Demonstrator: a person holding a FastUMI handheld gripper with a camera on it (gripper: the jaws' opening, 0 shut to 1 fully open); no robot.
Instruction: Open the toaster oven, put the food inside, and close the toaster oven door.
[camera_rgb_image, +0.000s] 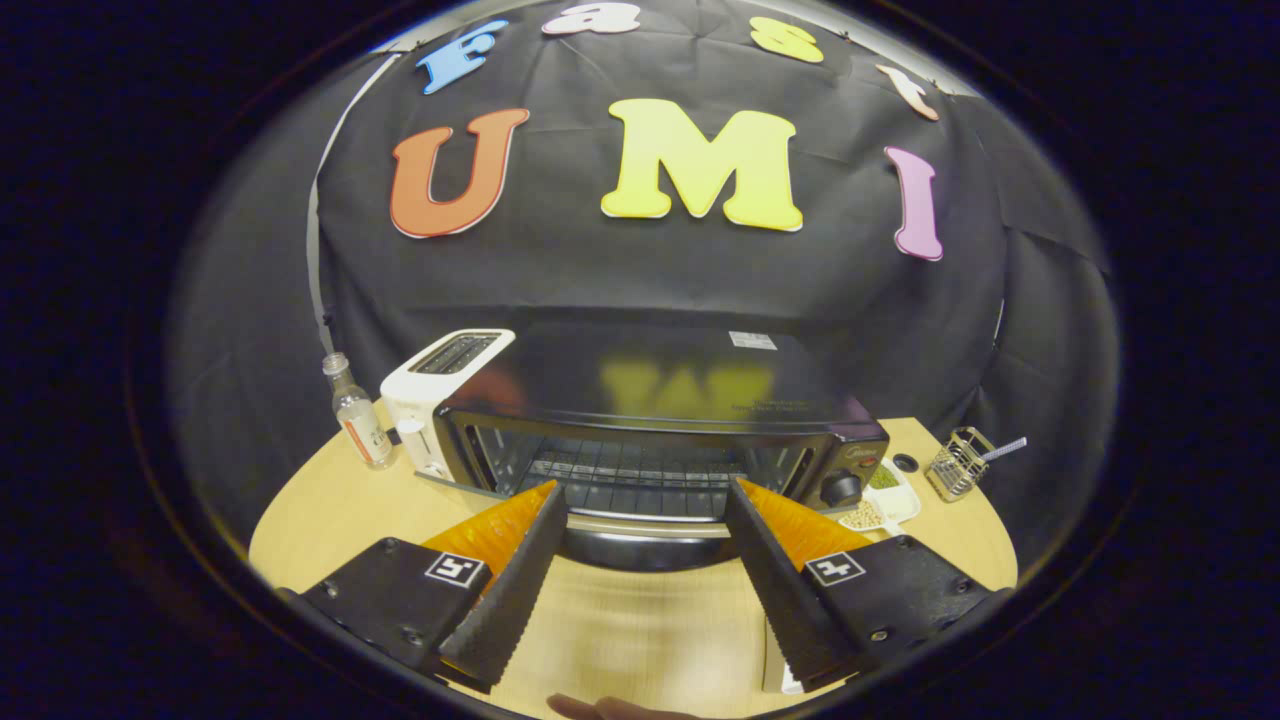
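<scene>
The toaster oven (660, 440) sits mid-frame on the wooden worktop (330, 500), its door (645, 540) dropped open toward the camera — the door's outer corners are hidden behind the gripper (640, 500). The wire rack (640, 475) inside looks bare, though the cavity's back is dim. The jaws stand wide apart at the lower middle, holding nothing. Right of the oven, a white divided dish (885, 500) holds pale and green bits, too small to identify. Further right stands a wire basket (958, 463). At the left are a white toaster (440, 385) and a small bottle (358, 410).
</scene>
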